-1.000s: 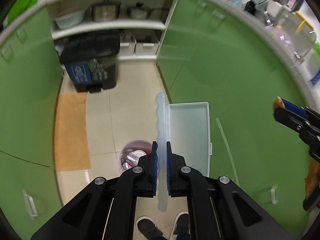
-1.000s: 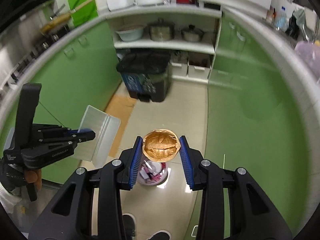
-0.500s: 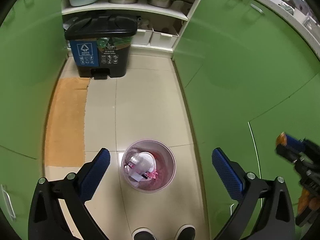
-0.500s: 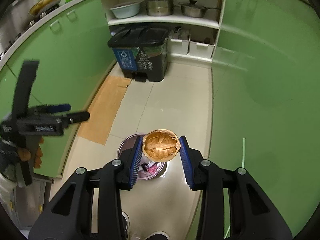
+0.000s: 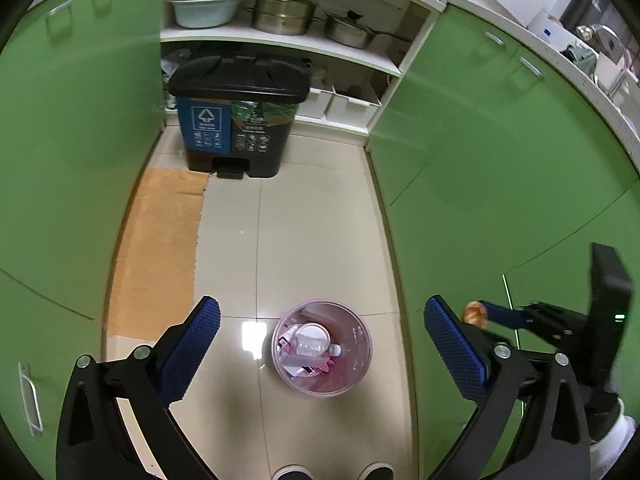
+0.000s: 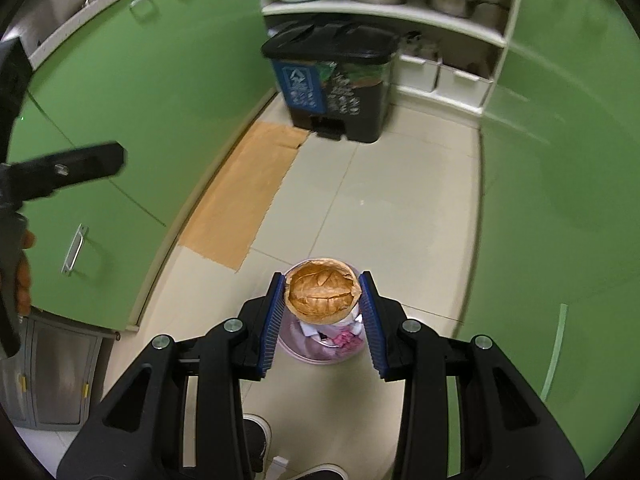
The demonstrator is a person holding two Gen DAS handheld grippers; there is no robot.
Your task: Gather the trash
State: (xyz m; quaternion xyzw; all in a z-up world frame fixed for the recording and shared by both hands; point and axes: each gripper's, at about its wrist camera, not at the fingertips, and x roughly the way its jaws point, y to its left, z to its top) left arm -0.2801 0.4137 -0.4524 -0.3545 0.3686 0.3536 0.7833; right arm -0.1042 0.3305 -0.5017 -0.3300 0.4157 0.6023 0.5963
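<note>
A small pink bin [image 5: 276, 344] stands on the floor tiles, with a white cup, a clear bottle and pink scraps inside. My left gripper [image 5: 320, 308] hangs above it, jaws wide open and nothing between them. To its right my right gripper [image 5: 500, 314] holds a brown round piece of trash [image 5: 475, 314]. In the right wrist view the right gripper [image 6: 323, 280] is shut on that brown piece [image 6: 322, 296], directly over the pink bin [image 6: 320, 350]. The left gripper [image 6: 80, 164] shows at the left edge there, held by a hand [image 6: 22, 272].
A black pedal bin [image 5: 240, 116] with a blue label stands against the far shelves, which carry pots and a basin. An orange mat [image 5: 156, 248] lies along the left cabinets. Green cabinet doors [image 5: 500, 168] line both sides. The person's shoes [image 5: 332, 472] are just behind the pink bin.
The left gripper opened and the clear plastic box it held has gone from its jaws. Both grippers sank toward the pink bin; the right one kept its grip.
</note>
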